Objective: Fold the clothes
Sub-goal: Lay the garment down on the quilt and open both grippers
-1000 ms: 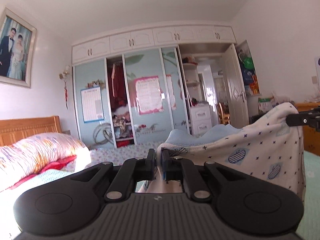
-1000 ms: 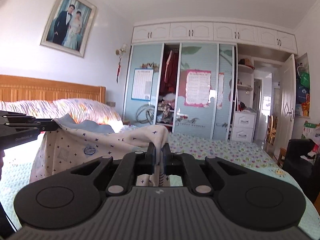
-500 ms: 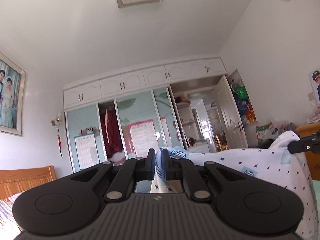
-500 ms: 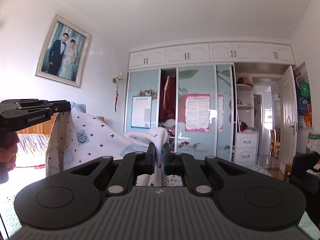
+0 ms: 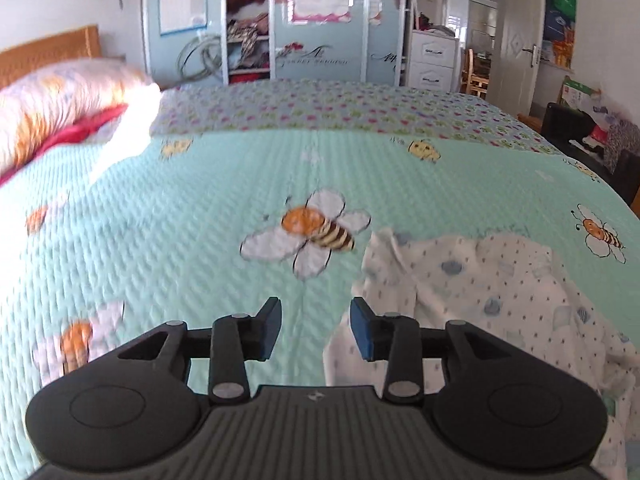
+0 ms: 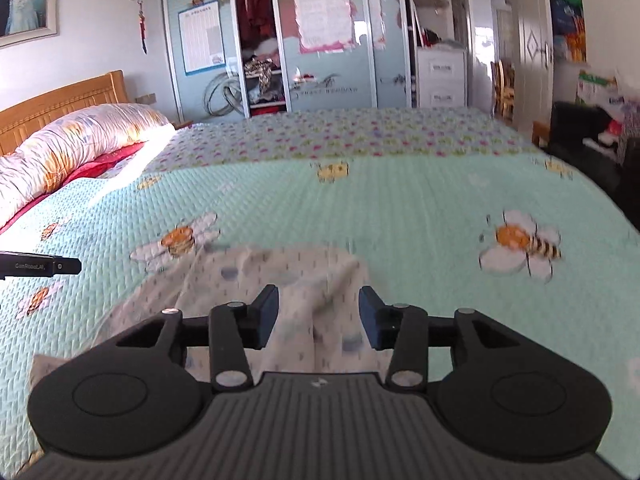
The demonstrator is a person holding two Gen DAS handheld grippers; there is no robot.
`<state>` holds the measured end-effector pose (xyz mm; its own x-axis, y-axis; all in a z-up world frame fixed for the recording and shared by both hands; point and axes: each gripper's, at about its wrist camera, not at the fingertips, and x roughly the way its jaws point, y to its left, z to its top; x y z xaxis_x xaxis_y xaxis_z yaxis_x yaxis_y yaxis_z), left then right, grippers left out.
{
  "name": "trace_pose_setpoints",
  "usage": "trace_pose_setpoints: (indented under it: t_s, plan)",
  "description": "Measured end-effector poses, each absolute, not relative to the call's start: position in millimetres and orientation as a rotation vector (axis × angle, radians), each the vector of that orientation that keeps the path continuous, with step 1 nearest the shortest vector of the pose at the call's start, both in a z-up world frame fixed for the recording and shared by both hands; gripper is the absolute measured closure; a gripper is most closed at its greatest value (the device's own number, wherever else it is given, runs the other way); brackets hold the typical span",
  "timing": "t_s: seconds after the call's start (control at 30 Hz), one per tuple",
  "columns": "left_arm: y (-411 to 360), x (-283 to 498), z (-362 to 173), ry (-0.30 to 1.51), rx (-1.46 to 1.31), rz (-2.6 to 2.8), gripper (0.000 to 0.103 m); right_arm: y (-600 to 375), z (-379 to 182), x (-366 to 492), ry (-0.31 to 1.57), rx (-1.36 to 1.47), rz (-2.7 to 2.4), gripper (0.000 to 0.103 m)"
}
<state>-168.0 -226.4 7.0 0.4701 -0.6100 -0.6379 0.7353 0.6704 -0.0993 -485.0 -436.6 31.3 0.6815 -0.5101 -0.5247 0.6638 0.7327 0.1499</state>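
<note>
We see the garment (image 5: 500,300), a white piece printed with small dark marks and pale blue patches, lying crumpled on the mint bedspread (image 5: 180,220) toward the near edge of the bed. Its heap is too rumpled to name a collar or hem, so we cannot tell which way it points; in the right wrist view the cloth (image 6: 280,276) spreads mostly side to side across the near edge, with a loose corner running out to the lower left. In the left wrist view the garment lies to the right of the bee motif (image 5: 312,228), and its lower right part is cut off by the gripper body and the frame. Motion blur softens the print in both views, most of all in the right wrist view. The left gripper (image 5: 315,330) has its jaws apart, holding nothing; it hovers over bare bedspread with the garment's left edge just beside its right finger. The right gripper (image 6: 318,314) is likewise spread wide with nothing clamped, and sits directly over the cloth, which fills the gap between its fingers; we cannot tell whether the pads touch the fabric. Both grippers look forward and downward along the bed toward the wardrobe (image 6: 320,32). A finger of the left gripper enters the right wrist view at the left edge. A floral pillow (image 6: 76,140) lies along the far left edge against the wooden headboard (image 6: 60,100).
</note>
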Motion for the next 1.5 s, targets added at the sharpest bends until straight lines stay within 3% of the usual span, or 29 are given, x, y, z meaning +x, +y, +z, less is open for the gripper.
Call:
trace_pose_setpoints:
  t_s: [0.13, 0.23, 0.47, 0.77, 0.83, 0.9, 1.1, 1.33, 1.37, 1.47, 1.5]
  plan:
    - [-165, -190, -10, 0.82, 0.043, -0.861, 0.057, -396, -9, -538, 0.514, 0.485, -0.679, 0.056]
    - [-143, -226, -6, 0.759, 0.048, -0.94, 0.049, -368, -26, -568, 0.509, 0.556, -0.694, 0.053]
    - [-167, -343, -15, 0.397, 0.557, -1.114, 0.032, -337, -35, -599, 0.516, 0.616, -0.706, 0.051]
    - [-181, -361, -73, 0.447, 0.749, -1.114, 0.031, -321, -32, -612, 0.513, 0.604, -0.706, 0.046]
    - [-185, -351, -71, 0.499, 0.693, -1.131, 0.044, -320, -36, -614, 0.521, 0.624, -0.706, 0.046]
    - [-190, -348, -68, 0.509, 0.691, -1.146, 0.085, -318, -39, -614, 0.527, 0.629, -0.704, 0.046]
    - [-142, -282, -3, 0.492, 0.35, -0.942, 0.1, -315, -42, -617, 0.526, 0.628, -0.707, 0.046]
    - [-70, -180, 80, 0.465, -0.073, -0.549, 0.099, -323, -45, -626, 0.516, 0.662, -0.74, 0.046]
    - [-64, -163, 78, 0.487, -0.08, -0.504, 0.095, -323, -47, -626, 0.517, 0.67, -0.74, 0.046]
    - [-56, -131, 54, 0.618, -0.083, -0.437, 0.046, -320, -49, -623, 0.519, 0.679, -0.726, 0.046]
    - [-56, -130, 43, 0.67, -0.074, -0.41, 0.044, -320, -50, -622, 0.522, 0.679, -0.719, 0.046]
